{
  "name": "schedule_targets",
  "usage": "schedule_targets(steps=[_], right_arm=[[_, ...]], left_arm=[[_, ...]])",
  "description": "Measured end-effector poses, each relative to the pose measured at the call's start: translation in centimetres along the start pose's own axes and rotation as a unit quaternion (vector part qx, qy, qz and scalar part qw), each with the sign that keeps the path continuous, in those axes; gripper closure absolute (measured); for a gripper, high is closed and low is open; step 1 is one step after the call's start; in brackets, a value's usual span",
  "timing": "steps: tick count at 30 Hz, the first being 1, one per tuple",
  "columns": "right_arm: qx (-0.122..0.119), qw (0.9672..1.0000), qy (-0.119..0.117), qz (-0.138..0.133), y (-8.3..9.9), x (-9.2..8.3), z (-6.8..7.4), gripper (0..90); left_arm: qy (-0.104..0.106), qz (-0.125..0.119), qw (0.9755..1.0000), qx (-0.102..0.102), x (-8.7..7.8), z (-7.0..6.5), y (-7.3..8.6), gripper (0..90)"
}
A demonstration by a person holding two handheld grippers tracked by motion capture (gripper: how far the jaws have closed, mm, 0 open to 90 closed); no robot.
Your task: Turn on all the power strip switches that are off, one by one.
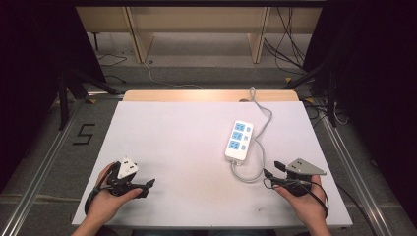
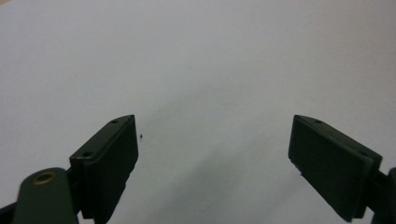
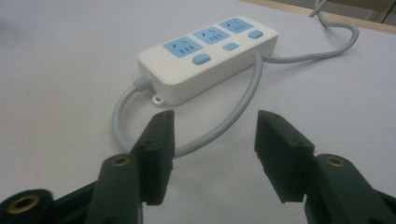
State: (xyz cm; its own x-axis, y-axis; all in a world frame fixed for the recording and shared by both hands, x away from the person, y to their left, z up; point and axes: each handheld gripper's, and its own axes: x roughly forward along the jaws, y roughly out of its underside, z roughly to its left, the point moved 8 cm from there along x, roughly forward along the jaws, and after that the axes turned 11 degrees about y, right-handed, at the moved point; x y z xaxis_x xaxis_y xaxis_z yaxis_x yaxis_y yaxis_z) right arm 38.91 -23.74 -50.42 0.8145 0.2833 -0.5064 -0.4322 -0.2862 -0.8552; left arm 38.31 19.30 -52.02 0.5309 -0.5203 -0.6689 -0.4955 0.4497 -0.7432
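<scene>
A white power strip (image 1: 239,141) with three blue sockets lies right of centre on the white table top (image 1: 182,147). Its grey cable (image 1: 248,174) loops out of the near end, then runs past the strip's right side to the table's back edge. My right gripper (image 1: 272,169) is open, low over the table just right of that loop. In the right gripper view the power strip (image 3: 210,56) lies ahead and the cable (image 3: 233,116) passes under the open gripper (image 3: 214,128). My left gripper (image 1: 146,188) is at the front left, open (image 2: 215,135) over bare table, holding nothing.
A wooden strip (image 1: 196,95) edges the back of the table. Metal rails (image 1: 44,162) run along both sides. Loose cables (image 1: 285,44) lie on the floor behind, and a black "5" (image 1: 84,133) is marked on the floor at the left. A tiny dark speck (image 2: 141,136) marks the sheet.
</scene>
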Motion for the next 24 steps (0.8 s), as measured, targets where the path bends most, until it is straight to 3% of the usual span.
schedule_targets(steps=[6, 14, 24], right_arm=[[-0.015, 0.9998, -0.008, 0.014, -0.8, -0.5, 0.6, 63.4], [-0.040, 0.9983, -0.011, 0.040, -1.3, -0.1, 0.7, 89.9], [-0.044, 0.9975, -0.008, 0.054, -2.8, 1.1, 0.8, 90.0]], left_arm=[[0.001, -0.003, 1.0000, 0.000, 0.2, -0.2, -0.1, 15.9], [0.002, 0.001, 1.0000, -0.004, 0.4, -0.1, 0.0, 16.0], [0.001, 0.001, 1.0000, -0.003, 0.4, -0.1, 0.0, 16.0]])
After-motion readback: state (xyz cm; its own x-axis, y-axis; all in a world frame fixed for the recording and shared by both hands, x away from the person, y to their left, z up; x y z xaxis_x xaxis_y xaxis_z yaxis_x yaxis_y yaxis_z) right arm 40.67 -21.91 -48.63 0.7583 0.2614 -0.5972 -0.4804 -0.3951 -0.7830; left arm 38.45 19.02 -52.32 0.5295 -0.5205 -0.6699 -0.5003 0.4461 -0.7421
